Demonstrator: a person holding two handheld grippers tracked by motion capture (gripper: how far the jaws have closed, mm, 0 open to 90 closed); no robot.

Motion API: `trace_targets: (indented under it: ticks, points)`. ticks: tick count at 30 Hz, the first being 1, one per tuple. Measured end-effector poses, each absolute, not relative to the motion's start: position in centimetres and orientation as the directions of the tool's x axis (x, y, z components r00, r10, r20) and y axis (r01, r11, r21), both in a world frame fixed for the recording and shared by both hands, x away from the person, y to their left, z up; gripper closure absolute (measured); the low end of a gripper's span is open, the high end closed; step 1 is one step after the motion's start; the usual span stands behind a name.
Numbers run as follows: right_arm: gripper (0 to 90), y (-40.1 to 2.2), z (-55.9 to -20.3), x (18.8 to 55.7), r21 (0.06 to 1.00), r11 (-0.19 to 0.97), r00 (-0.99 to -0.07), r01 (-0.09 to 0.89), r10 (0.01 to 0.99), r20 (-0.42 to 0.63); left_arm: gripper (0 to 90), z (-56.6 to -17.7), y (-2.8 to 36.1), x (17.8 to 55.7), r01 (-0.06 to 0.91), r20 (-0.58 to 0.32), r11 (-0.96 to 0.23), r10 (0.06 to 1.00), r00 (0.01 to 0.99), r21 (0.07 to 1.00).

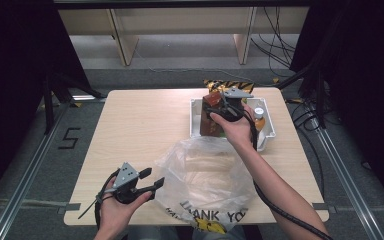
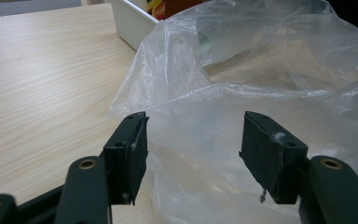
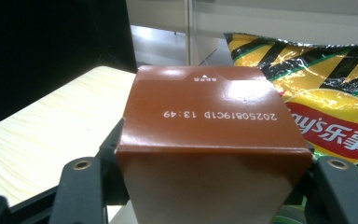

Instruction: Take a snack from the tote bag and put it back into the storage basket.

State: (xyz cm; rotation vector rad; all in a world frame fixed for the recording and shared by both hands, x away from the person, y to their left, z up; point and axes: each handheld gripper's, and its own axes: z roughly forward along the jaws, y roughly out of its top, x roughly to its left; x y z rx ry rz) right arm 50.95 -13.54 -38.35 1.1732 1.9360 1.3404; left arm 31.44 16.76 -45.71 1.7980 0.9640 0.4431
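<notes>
A brown carton (image 1: 209,124) stands at the left end of the white tray (image 1: 195,106) at the table's back right. My right gripper (image 1: 215,104) reaches down over it. In the right gripper view the carton (image 3: 205,116) sits tight between the two jaws, so my right gripper (image 3: 214,156) is shut on it. Just behind lies a yellow chips bag (image 3: 326,88). My left gripper (image 1: 152,178) rests near the front left, open, its jaws pointing at a clear plastic bag (image 1: 205,175). Nothing lies between the jaws of the left gripper (image 2: 193,149); the bag (image 2: 261,60) billows just beyond them.
A capped bottle of orange drink (image 1: 258,119) lies at the tray's right side, and the chips bag (image 1: 230,84) stands at its far edge. The tray corner (image 2: 128,23) shows behind the bag. Bare wood table (image 1: 140,125) stretches left of the tray. Cables trail from both grippers.
</notes>
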Motion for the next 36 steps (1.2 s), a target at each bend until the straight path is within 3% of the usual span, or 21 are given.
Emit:
trace_targets:
  ticks: [36]
  points:
    - [37.7,-12.4,-40.6,50.9,0.901,0.178,-0.501,0.396,0.864,0.05,40.5,-45.7,16.7,31.5,0.408,-0.126,-0.179,0.776,0.618,0.895]
